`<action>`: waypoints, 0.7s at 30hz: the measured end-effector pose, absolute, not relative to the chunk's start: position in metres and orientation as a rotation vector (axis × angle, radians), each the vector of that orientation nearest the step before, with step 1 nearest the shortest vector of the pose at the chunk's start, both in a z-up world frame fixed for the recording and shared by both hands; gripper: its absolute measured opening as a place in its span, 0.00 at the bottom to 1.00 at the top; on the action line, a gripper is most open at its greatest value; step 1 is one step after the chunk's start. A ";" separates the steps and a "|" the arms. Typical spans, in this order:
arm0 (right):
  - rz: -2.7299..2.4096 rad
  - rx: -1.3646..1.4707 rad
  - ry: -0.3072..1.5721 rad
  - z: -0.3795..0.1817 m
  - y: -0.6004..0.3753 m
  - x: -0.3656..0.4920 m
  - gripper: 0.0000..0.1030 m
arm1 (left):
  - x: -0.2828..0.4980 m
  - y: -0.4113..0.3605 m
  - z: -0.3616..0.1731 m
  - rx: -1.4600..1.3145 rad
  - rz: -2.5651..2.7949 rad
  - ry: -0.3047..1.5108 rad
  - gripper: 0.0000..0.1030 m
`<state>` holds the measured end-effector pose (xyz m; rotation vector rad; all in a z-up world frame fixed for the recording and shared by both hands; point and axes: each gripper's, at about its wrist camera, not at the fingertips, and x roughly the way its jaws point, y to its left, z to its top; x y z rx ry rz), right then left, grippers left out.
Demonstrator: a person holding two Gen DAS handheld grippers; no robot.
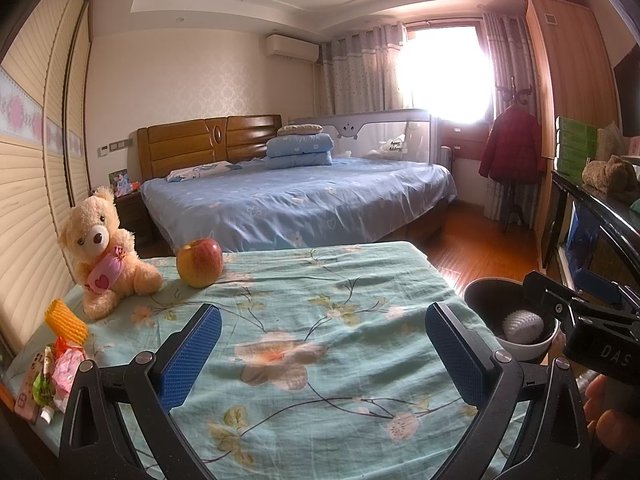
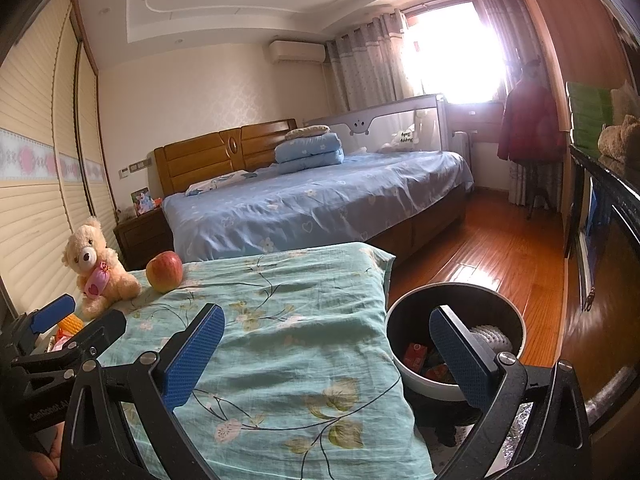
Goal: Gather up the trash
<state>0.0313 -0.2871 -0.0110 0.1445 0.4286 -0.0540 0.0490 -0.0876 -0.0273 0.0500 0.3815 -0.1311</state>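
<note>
Our left gripper [image 1: 324, 356] and right gripper [image 2: 326, 356] hover with fingers spread, empty; the wrappers [image 1: 60, 372] lie far left, nearest our left, opposite the bin [image 2: 456, 336].

"das" in pale letters on the black body of the right gripper [image 1: 600, 320], at the right edge of the left wrist view. "genrobot.ai", partly shadowed, on the black body of the left gripper [image 2: 60, 320], lower left of the right wrist view. cursive wording on the bed rail [image 1: 394, 145], centre right, too small to read.
</note>
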 end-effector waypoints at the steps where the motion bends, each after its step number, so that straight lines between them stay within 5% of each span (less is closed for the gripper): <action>1: -0.054 0.144 0.428 -0.011 -0.287 0.031 1.00 | 0.049 -0.088 -0.028 0.050 -0.131 0.382 1.00; 21: -0.044 0.145 0.448 -0.015 -0.284 0.037 1.00 | 0.058 -0.082 -0.033 0.045 -0.128 0.395 0.99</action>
